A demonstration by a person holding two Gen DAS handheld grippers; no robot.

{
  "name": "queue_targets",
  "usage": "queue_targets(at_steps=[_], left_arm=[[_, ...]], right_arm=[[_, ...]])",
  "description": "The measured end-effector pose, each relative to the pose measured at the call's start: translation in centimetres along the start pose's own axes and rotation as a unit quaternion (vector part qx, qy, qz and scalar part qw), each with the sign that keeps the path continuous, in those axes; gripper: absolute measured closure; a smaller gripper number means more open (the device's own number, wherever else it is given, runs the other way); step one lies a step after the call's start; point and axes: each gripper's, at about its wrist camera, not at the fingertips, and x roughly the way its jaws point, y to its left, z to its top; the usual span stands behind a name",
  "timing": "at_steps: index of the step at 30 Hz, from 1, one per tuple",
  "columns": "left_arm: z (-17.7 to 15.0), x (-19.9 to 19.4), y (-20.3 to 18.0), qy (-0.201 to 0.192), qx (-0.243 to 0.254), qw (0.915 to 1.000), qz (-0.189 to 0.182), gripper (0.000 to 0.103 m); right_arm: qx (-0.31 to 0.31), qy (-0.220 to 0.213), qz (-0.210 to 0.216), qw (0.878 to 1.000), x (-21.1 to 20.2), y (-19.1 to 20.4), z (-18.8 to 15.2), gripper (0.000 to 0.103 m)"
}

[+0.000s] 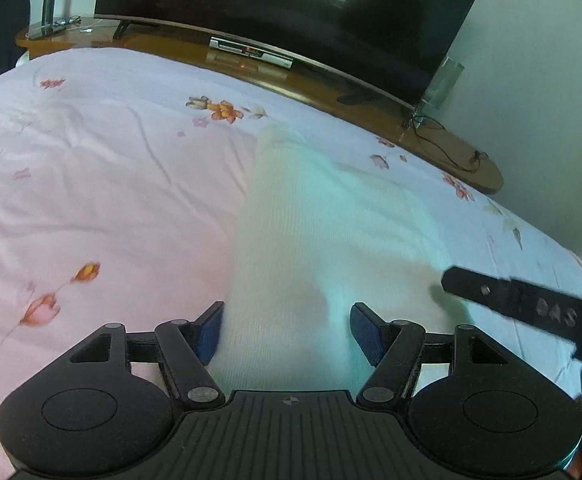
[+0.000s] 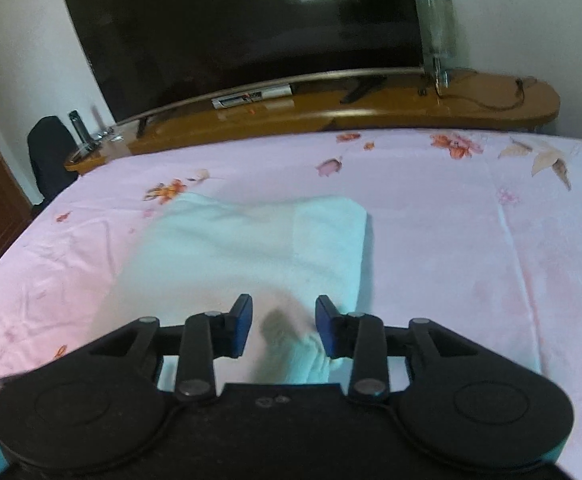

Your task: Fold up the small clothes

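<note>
1. white garment (image 1: 311, 248) is lying on the bed's pink floral sheet (image 1: 91, 168), stretching away from both cams toward the tv (image 1: 291, 8). looks like ribbed knit fabric, partly folded, w/ a doubled layer showing on the right side in the right wrist view (image 2: 331, 236).
2. left gripper (image 1: 287, 334) is sitting w/ its jaws spread wide. the near end of the cloth is running between the blue pads (image 1: 210, 336); left pad is right at the cloth edge, right pad looks apart from it. so not clamped as far as i can see.
3. right gripper (image 2: 283, 330) has its jaws partway apart. a bunched bit of the cloth edge is sitting between them, nearer the right pad (image 2: 328, 332). can't tell if the pads are actually pressing on it, pic is blurry there.
4. in the left wrist view the right gripper's black finger (image 1: 531, 304) is poking in from the right, just over the cloth's right side.
5. bkgd: wooden tv stand (image 2: 371, 116) is running along the far edge of the bed, w/ a silver box (image 1: 251, 54) under the screen and a cable (image 1: 451, 152) trailing on the right end. dark chair (image 1: 1, 28) at far left.
</note>
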Motion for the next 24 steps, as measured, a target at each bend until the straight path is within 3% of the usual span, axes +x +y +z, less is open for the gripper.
queue_targets(at_steps=[4,7,11,15,18,20,23,24], left_arm=[[-1.4,0.2,0.4,0.024,-0.003,0.9997,0.008,0.037],[-2.0,0.2,0.1,0.020,0.015,0.9996,0.013,0.036],[-1.7,-0.2,-0.1,0.034,0.007,0.9992,0.021,0.036],[-1.7,-1.8,-0.3,0.038,0.012,0.9988,0.028,0.036],[-1.8,-3.5,-0.7,0.035,0.025,0.9986,0.032,0.036],[-1.6,-4.7,-0.7,0.034,0.030,0.9984,0.034,0.036],[-1.5,-7.5,-1.1,0.025,0.041,0.9984,0.029,0.035],[-1.5,-8.7,-1.2,0.022,0.048,0.9983,0.026,0.031]], right_arm=[[-0.002,0.010,-0.002,1.000,-1.4,0.4,-1.8,0.067],[-0.004,0.025,-0.012,1.000,-1.6,0.5,-3.1,0.068],[0.017,0.069,-0.028,0.997,-0.6,-0.1,-4.9,0.065],[0.033,0.060,-0.030,0.997,-2.3,0.0,-4.8,0.064],[0.030,0.049,-0.032,0.998,-4.1,0.6,-4.7,0.053],[0.036,0.041,-0.030,0.998,-5.5,0.7,-4.7,0.040],[0.040,0.033,-0.032,0.998,-7.8,1.1,-4.9,0.035],[0.043,0.032,-0.033,0.998,-8.7,1.3,-5.2,0.033]])
